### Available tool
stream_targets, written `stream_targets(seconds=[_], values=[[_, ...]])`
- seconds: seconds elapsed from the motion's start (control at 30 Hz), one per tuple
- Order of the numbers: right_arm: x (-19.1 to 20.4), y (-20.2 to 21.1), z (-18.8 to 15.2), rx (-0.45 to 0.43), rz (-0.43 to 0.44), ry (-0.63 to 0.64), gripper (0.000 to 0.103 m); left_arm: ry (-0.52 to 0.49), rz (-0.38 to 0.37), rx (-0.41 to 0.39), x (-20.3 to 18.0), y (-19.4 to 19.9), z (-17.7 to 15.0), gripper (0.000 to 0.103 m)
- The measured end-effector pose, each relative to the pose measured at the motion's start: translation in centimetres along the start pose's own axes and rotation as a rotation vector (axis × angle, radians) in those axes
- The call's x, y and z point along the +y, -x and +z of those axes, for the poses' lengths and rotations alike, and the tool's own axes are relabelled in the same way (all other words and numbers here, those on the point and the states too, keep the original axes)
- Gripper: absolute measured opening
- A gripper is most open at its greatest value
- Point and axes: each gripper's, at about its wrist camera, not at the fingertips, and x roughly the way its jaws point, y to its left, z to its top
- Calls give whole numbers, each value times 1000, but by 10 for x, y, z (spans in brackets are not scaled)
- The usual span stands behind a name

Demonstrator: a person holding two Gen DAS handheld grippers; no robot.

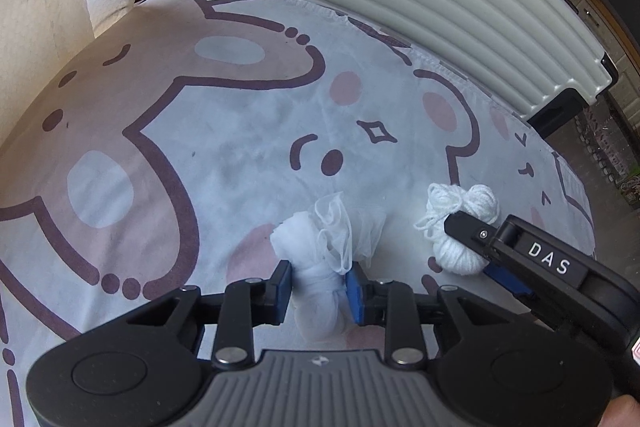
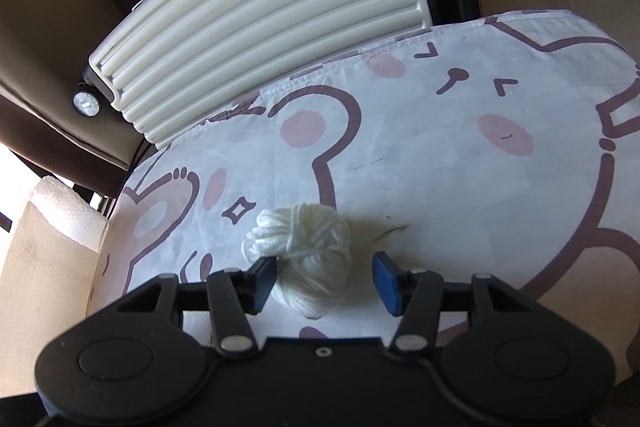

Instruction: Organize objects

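Softly bunched, a white gauzy mesh bundle (image 1: 320, 259) sits pinched between the left tool's (image 1: 319, 285) blue pads on the bear-print cloth (image 1: 240, 131), while the right tool (image 2: 325, 285) stands open around a woolly white yarn ball (image 2: 308, 251).

I hold my left gripper (image 1: 318, 289) angled steeply down, its blue pads pressed on both sides of the white mesh bundle (image 1: 320, 267), so it has a firm grip. My right gripper (image 2: 324, 285) tilts down less steeply with its jaws standing apart; the white yarn ball (image 2: 306, 251) sits between them, the left pad touching or nearly touching it and the right pad clear of it. In the left wrist view my right gripper comes in from the lower right corner, just beside my left one. A bit of my hand (image 1: 620, 413) shows at that corner.
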Motion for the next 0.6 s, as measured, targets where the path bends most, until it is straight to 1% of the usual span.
stream_targets(seconds=[0.03, 0.07, 0.1, 0.13, 0.23, 0.37, 0.6], values=[[2, -1, -1, 6, 3, 9, 50, 10, -4, -4, 1, -1, 0, 33], [3, -2, -1, 11, 6, 19, 43, 19, -6, -4, 1, -2, 0, 35], [4, -2, -2, 17, 11, 34, 39, 26, -7, -2, 2, -4, -1, 36], [5, -2, -2, 21, 14, 45, 36, 38, -11, 2, 3, -6, -2, 36], [6, 0, -1, 25, 11, 60, 34, 39, -9, 1, 2, -8, -2, 36], [5, 3, 0, 30, 2, 63, 33, 44, -18, 4, 2, -7, -3, 31], [8, 12, 0, 38, -14, 78, 33, 42, -28, -8, 1, 6, -4, 30]])
